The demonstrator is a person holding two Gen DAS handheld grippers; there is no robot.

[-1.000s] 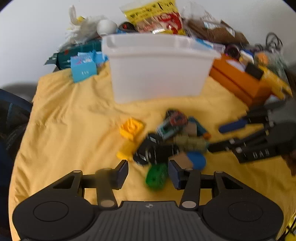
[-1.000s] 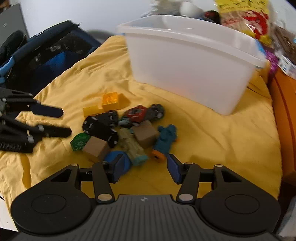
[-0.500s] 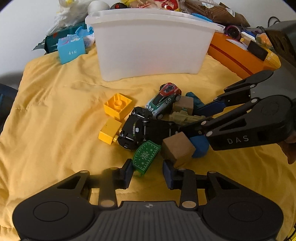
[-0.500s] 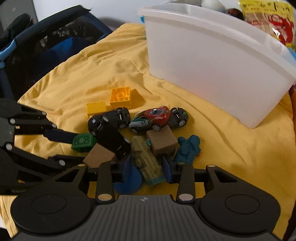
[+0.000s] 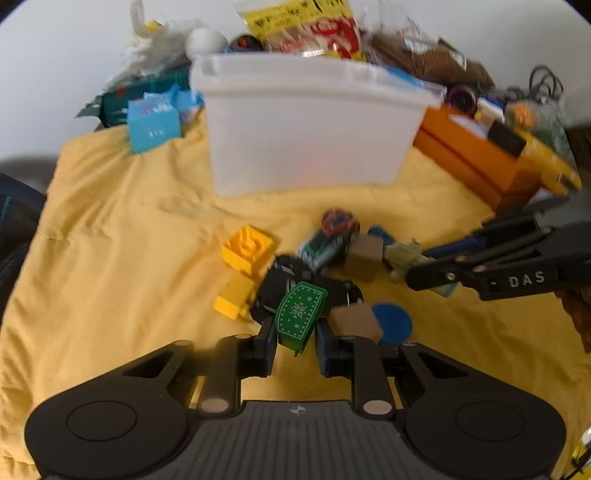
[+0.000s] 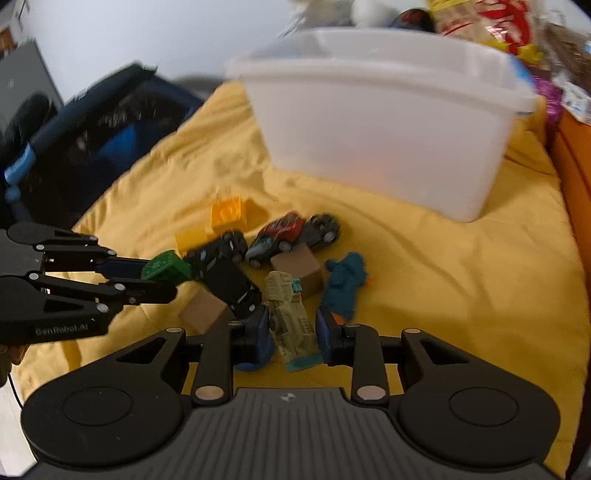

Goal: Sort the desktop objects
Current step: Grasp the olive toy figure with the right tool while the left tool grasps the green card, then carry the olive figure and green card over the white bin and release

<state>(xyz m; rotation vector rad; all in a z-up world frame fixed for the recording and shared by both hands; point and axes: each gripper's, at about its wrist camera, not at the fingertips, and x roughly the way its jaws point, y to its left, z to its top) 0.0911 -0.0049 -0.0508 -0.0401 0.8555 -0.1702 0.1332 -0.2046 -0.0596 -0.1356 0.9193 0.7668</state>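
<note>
My left gripper (image 5: pixel 295 338) is shut on a green block with a white snowflake print (image 5: pixel 301 317) and holds it tilted just above the toy pile. My right gripper (image 6: pixel 291 330) is shut on a tan toy vehicle with a teal base (image 6: pixel 290 317). The pile on the yellow cloth holds two black cars (image 6: pixel 225 269), a red and green car (image 6: pixel 280 234), two brown cubes (image 6: pixel 295 266), yellow bricks (image 5: pixel 247 251), a teal figure (image 6: pixel 345 284) and a blue disc (image 5: pixel 393 323). Behind the pile stands a white bin (image 5: pixel 310 125). The views are motion-blurred.
An orange box (image 5: pixel 476 158) lies right of the bin, and a blue carton (image 5: pixel 153 125) left of it. Snack bags and clutter (image 5: pixel 306 26) crowd the back edge. A dark blue bag (image 6: pixel 92 125) sits off the cloth's left side.
The left gripper's fingers have closed on the green block and raised it off the cloth. The right gripper's fingers have closed on the tan vehicle. Both cameras have drawn back from the pile.
</note>
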